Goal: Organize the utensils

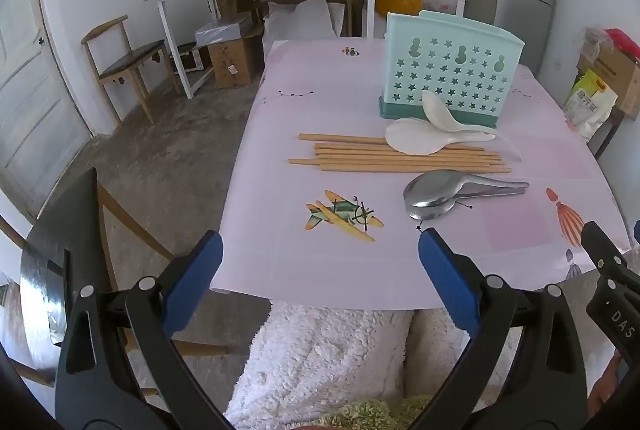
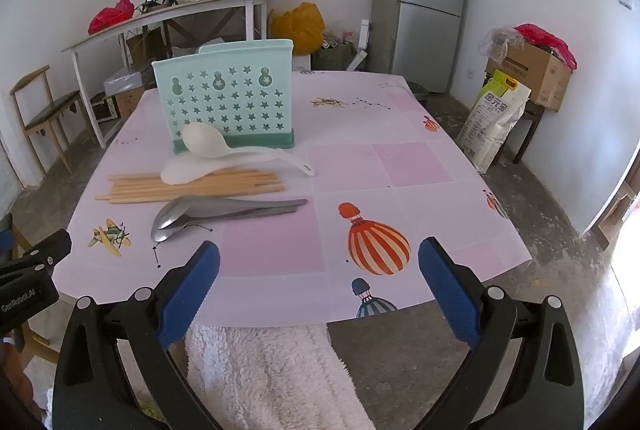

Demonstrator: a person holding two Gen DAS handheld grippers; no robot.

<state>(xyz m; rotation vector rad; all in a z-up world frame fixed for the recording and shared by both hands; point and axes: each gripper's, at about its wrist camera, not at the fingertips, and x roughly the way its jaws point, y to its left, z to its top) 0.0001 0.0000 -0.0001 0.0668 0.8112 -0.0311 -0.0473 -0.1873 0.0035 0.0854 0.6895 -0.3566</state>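
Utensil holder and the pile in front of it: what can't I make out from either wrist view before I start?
- Holder interior: both views, its front wall hides the compartments.
- Chopsticks: exact count unclear in both views; the white paddle covers part of them.
- Metal spoons: stacked, so how many is unclear.
- White ladle: handle tip blurred in left view.
- Near table edge: partly blocked by each open claw.
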